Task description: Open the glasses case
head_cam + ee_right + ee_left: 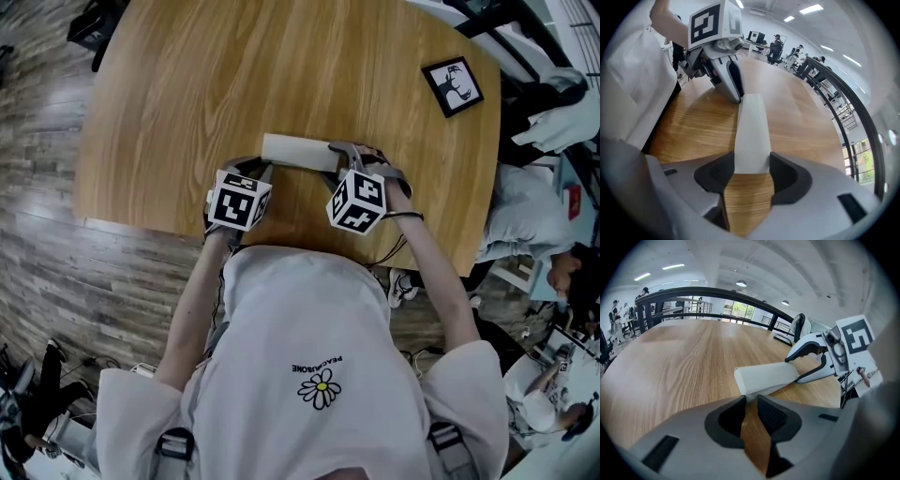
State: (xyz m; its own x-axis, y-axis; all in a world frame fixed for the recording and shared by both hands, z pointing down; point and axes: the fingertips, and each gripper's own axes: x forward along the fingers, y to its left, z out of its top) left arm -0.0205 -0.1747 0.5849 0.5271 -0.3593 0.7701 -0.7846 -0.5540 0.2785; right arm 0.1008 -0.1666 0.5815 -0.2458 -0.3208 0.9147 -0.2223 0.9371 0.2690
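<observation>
Wooden table (187, 94), open office: right claw (752, 164) clamped the glasses case (752, 126); left claw (751, 401) sat slightly open at its far end, contact unclear.

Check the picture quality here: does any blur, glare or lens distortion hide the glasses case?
Head view: evenly lit and sharp, the glasses case plain on the table, with mild bowing toward the edges. Left gripper view: strong fisheye with black corners; the ceiling lamps are bright, yet there is no glare on the case. Right gripper view: same fisheye and dark corners, case crisp and unshadowed.
</observation>
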